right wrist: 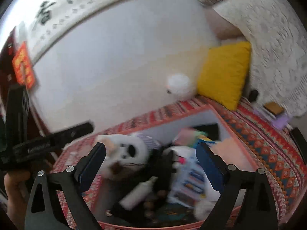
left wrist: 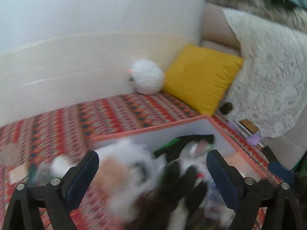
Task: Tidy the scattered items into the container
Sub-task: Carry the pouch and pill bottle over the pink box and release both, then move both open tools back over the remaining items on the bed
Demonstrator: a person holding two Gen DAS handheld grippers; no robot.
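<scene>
Plush toy point(left wrist: 122, 170), blurred in the left wrist view, sits between the open left tongs point(left wrist: 153, 172), at the orange box's point(left wrist: 149, 129) near edge. In the right wrist view it point(right wrist: 124, 153) lies just inside the open right tongs' point(right wrist: 151, 164) left finger, above the full box point(right wrist: 239, 145); resting on that pile, it could roll out.

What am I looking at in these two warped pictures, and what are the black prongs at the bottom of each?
No robot here: a person holds a two-finger gripper in each hand, each with a fisheye camera looking along its fingers. The prongs are those fingers. The left gripper and right gripper both stand open over an orange-rimmed box on a patterned bedspread. Inside lie a plush panda, a white bottle and packets, all blurred. Neither gripper clearly holds anything. Behind sit a yellow cushion and a white fluffy ball.
</scene>
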